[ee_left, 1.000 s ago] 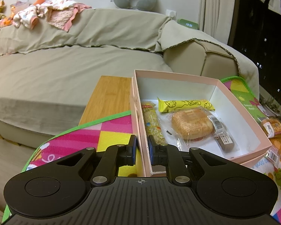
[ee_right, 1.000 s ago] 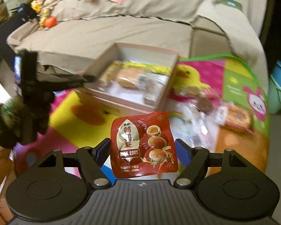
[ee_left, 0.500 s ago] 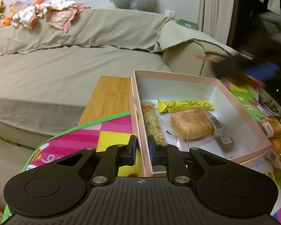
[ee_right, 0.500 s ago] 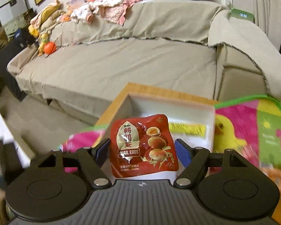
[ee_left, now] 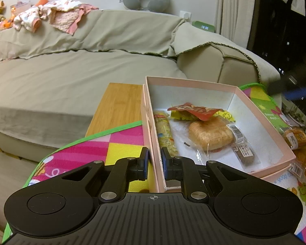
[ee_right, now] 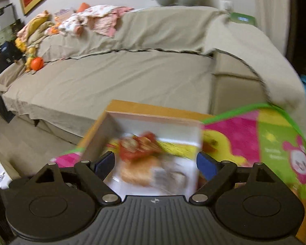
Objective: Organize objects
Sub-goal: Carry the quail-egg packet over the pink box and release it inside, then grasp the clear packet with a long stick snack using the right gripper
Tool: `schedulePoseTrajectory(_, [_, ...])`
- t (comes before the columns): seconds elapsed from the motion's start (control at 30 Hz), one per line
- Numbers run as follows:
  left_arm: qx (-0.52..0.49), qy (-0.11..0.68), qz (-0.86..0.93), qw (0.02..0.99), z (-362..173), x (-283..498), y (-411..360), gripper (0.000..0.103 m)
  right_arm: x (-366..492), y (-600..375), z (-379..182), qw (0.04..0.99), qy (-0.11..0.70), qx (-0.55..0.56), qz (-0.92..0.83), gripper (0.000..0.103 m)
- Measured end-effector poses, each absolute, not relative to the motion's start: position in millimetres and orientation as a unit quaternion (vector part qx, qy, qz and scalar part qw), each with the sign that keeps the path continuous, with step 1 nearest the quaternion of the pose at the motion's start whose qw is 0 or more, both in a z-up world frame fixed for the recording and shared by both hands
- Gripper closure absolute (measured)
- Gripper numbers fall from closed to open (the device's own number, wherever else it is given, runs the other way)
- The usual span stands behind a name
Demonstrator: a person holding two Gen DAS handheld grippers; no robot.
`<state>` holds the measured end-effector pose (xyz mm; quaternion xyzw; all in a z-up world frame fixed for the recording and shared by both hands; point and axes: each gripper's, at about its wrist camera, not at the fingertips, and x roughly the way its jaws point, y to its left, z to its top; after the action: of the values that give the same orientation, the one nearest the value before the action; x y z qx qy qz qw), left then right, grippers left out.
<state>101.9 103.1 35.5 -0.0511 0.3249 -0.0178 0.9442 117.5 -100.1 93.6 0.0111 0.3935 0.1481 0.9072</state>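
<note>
In the left wrist view, the left hand-held gripper [ee_left: 154,163] was clamped on the near-left wall of the pink box [ee_left: 261,120], one pad inside and one outside, steadying it on the tabletop [ee_left: 118,104]. The box held a long yellow-green snack stick [ee_left: 165,134], a yellow wrapper [ee_left: 181,116], a wrapped round bun [ee_left: 211,135] and a brown bar [ee_left: 242,150]. The red quail-egg pouch [ee_left: 195,110] lay on top, tilted across the yellow wrapper and the bun's far edge. It looked light, thin and slippery, best pinched by a flat sealed edge.

In the blurred right wrist view, the right hand-held gripper [ee_right: 156,163] stood above the box with nothing between its pads; its jaws had just been opening wide, and the pouch [ee_right: 138,146] sat below, inside the box [ee_right: 153,115]. More packets remained out on the play mat [ee_left: 299,136].
</note>
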Motion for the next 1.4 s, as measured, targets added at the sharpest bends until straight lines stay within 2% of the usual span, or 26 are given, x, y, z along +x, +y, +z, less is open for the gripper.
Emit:
schedulePoseTrajectory(0.37, [-0.051,0.325,-0.018,0.944,35,102,103,0.088,69,-212,49,0.9,0.431,0.015,0.062,0.015])
schedulePoseTrajectory(0.53, [-0.05,0.326,-0.017,0.944,35,102,104,0.088,52,-221,28,0.893,0.447,-0.002,0.059,0.015])
schedulePoseTrajectory(0.83, [-0.05,0.326,-0.017,0.944,35,101,103,0.088,72,-205,17,0.891,0.447,0.002,0.086,0.016])
schedulePoseTrajectory(0.9, [-0.049,0.326,-0.017,0.944,35,101,103,0.088,78,-203,9,0.886,0.456,0.002,0.084,0.026])
schedulePoseTrajectory(0.97, [-0.049,0.326,-0.018,0.944,35,102,103,0.088,80,-203,1,0.878,0.471,0.01,0.085,0.053])
schedulePoseTrajectory(1.03, [-0.049,0.326,-0.017,0.944,35,102,103,0.088,76,-203,-3,0.87,0.484,0.02,0.09,0.061])
schedulePoseTrajectory(1.23, [-0.049,0.326,-0.018,0.944,35,102,103,0.088,50,-189,1,0.868,0.486,0.005,0.102,0.07])
schedulePoseTrajectory(1.4, [-0.046,0.33,-0.018,0.943,34,102,104,0.088,37,-175,4,0.867,0.485,-0.019,0.113,0.069])
